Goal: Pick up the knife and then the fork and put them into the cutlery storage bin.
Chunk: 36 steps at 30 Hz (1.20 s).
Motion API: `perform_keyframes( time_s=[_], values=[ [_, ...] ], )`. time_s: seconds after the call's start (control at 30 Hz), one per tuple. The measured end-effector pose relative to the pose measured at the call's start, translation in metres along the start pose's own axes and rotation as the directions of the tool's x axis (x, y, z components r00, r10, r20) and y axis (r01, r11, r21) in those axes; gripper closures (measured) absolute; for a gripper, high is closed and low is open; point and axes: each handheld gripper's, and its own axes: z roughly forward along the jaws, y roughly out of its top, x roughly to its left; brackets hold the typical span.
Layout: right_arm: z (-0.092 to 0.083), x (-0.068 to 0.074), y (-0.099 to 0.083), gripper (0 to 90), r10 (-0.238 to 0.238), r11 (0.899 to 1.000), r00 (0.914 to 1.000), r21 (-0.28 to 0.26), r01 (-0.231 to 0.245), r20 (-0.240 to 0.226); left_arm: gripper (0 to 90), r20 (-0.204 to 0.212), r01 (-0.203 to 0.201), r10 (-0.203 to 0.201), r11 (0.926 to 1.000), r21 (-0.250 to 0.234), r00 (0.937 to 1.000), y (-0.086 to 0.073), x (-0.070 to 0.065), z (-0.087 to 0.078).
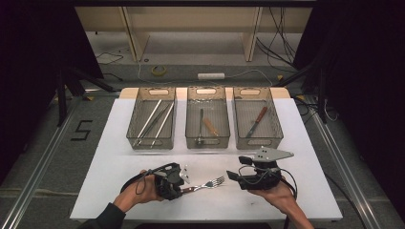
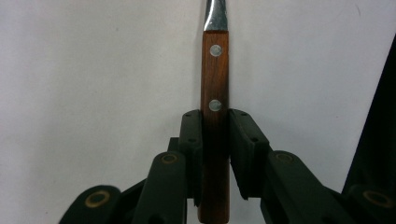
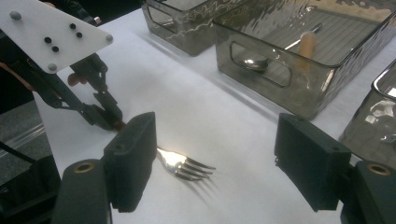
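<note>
A fork (image 1: 210, 183) with a brown wooden handle (image 2: 215, 70) and steel tines (image 3: 184, 165) lies on the white table near its front edge. My left gripper (image 1: 183, 188) is shut on the end of that handle; in the left gripper view (image 2: 215, 116) both black pads sit flush against the wood. The tines point right, toward my right gripper (image 1: 237, 168), which hovers a little way off. Its jaws (image 3: 215, 126) stand wide open with nothing between them. In the right gripper view the left gripper (image 3: 109, 121) holds the handle just behind the tines.
Three smoky see-through bins stand in a row at the back of the table (image 1: 119, 157). The left bin (image 1: 152, 119) holds long metal utensils, the middle bin (image 1: 207, 121) a wooden-handled spoon, and the right bin (image 1: 258, 121) a wooden-handled knife.
</note>
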Motion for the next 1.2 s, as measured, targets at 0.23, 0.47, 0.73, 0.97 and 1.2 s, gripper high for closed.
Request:
perform_keyframes(
  time_s=[0.23,0.47,0.73,0.97,1.2],
  values=[
    [0.001,0.004,0.0,30.8,-0.02,1.0,0.9997,-0.003,0.02,-0.016,75.3,-0.002,0.003,-0.003,0.9999,-0.012,1.0,0.001,-0.001,-0.004],
    [0.006,0.015,0.001,30.7,-0.072,0.997,0.9964,0.007,0.072,-0.045,75.3,0.014,0.036,-0.035,0.9973,-0.064,0.9993,0.005,-0.004,-0.014],
    [0.017,0.033,0.0,30.5,-0.151,0.987,0.9841,0.036,0.155,-0.093,75.3,0.044,0.039,-0.035,0.9955,-0.086,0.9984,0.009,-0.007,-0.021],
    [0.03,0.053,-0.003,30.6,-0.236,0.967,0.9628,0.069,0.246,-0.132,75.3,0.058,0.014,-0.009,0.9967,-0.08,0.9983,0.016,-0.014,-0.023],
    [0.041,0.066,-0.008,32.1,-0.329,0.933,0.9352,0.111,0.343,-0.132,75.3,0.089,-0.002,0.009,0.9966,-0.082,0.996,0.026,-0.02,-0.028]
  ],
)
